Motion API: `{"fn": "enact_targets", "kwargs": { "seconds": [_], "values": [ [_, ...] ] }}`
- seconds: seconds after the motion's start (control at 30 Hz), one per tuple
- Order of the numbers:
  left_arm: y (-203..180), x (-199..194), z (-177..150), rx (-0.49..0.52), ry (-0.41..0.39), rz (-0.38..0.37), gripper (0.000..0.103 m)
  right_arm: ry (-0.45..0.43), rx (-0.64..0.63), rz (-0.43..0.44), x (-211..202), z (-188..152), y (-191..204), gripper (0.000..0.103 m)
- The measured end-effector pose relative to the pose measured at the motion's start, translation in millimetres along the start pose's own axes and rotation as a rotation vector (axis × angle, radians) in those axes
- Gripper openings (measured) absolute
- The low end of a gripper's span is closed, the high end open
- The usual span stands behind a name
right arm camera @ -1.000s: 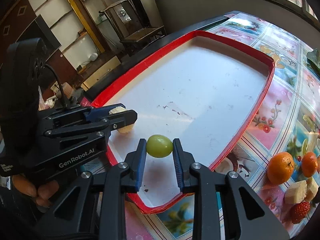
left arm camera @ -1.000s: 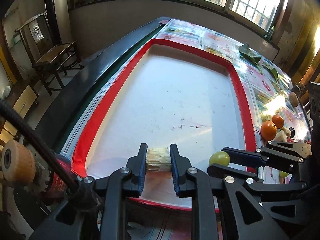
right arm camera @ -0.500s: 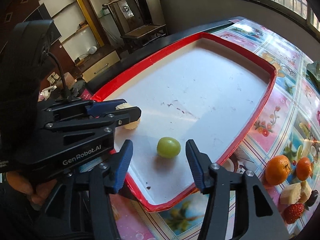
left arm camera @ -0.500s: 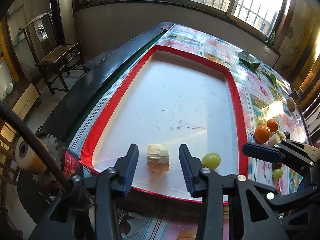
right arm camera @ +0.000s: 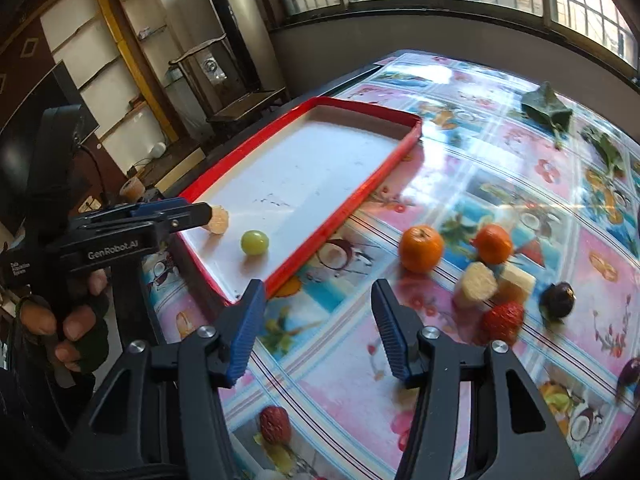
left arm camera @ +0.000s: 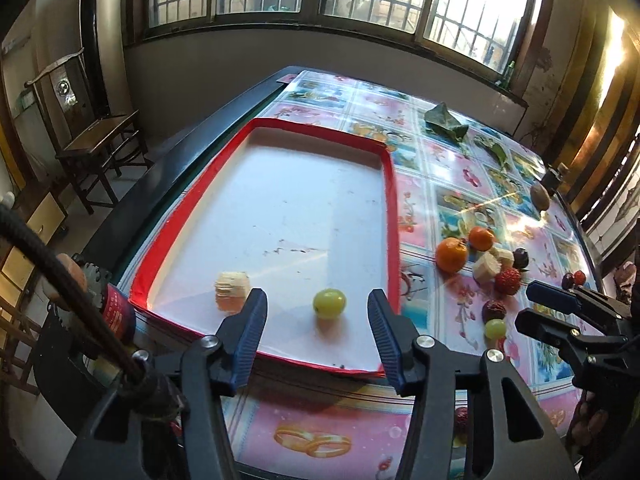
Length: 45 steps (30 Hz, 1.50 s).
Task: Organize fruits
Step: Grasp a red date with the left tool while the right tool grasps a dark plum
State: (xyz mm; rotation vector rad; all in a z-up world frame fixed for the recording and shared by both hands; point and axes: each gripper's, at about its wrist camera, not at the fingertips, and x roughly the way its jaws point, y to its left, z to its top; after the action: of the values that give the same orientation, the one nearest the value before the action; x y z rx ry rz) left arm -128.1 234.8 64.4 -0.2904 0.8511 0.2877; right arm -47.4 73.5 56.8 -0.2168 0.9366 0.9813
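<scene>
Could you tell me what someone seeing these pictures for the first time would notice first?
Most likely the big red-rimmed tray on the patterned table, its white floor bare except for a green grape and a pale banana chunk near its near edge. Next, the bright cluster of fruit to the tray's right: two oranges, banana pieces and a strawberry. Both grippers hang empty above the table, the left gripper opening.

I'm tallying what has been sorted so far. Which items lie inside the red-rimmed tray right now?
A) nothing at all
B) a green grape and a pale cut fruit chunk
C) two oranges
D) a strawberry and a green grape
B: the green grape and the pale chunk sit near the front of the tray; oranges and the strawberry lie outside on the tablecloth.
</scene>
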Motion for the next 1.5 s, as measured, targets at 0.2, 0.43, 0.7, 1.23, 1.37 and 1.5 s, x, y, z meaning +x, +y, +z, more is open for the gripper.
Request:
{"fn": "enact_targets", "kwargs": {
  "seconds": [0.2,0.43,0.7,1.23,1.37,1.5],
  "values": [
    [-38,-7,-13,0.075,0.013,-0.067,0.058,-0.06,0.103,-0.048,-38,-24,-33,0.062],
    [-67,-6,-30,0.137,0.061,-0.124,0.06,-0.069,0.168,-0.102,-59,-48,-61,0.07],
    [-80,-9,-54,0.19,0.119,-0.193,0.061,-0.075,0.169,-0.121,-58,-57,-72,0.07],
    [-99,22,-77,0.243,0.202,-0.231,0.055,-0.093,0.218,-0.166,-63,-57,-104,0.07],
    [-100,24,-81,0.254,0.196,-0.222,0.043,-0.108,0.226,-0.188,-57,-45,-119,0.07],
    [-96,25,-80,0.249,0.195,-0.229,0.035,-0.089,0.211,-0.239,-38,-29,-133,0.06]
  ]
}}
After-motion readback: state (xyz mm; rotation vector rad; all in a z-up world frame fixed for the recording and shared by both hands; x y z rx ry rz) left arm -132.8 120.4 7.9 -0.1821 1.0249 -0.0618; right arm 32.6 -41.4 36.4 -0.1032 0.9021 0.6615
